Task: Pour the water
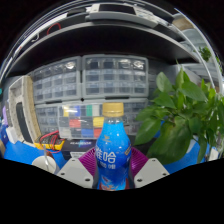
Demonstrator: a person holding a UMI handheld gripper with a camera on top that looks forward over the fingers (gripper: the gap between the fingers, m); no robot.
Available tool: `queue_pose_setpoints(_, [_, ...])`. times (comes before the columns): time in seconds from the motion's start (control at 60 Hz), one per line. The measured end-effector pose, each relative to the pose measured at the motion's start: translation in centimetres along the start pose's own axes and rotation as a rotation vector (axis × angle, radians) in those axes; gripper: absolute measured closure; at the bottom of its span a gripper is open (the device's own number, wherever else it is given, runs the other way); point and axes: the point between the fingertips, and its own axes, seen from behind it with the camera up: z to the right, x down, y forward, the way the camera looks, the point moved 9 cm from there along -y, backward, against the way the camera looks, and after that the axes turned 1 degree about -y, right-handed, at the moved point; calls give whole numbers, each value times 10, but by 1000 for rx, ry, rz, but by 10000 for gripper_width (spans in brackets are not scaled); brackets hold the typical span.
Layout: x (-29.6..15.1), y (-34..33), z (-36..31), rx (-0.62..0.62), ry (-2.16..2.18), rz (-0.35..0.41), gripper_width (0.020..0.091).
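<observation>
A blue bottle (113, 150) with a yellow cap and white lettering stands upright between my fingers. My gripper (112, 167) is shut on the blue bottle: both purple pads (88, 160) press against its sides at label height. The bottle's base is hidden below the fingers, so I cannot see whether it rests on anything. No cup or other vessel for water shows.
A leafy green plant (182, 112) stands close on the right. Behind the bottle are grey drawer cabinets (115, 78) on shelving, with small coloured items (85, 112) under them. A beige box (22, 110) and orange and yellow clutter (45, 152) lie to the left.
</observation>
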Motion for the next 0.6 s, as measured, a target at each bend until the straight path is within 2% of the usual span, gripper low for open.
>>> queue_pose_setpoints(0.217, [2,-6,5,4,46,2,571])
queue_pose_setpoints(0.283, [8,-5,0,-15,52,-39,433])
queue_pose_setpoints(0.333, [13,-5,1,2,43,-78,393])
queue_pose_setpoints(0.383, [18,-8,3,29,32,-110,385])
queue_pose_setpoints(0.6, [31,-56,2,73,67,-166,387])
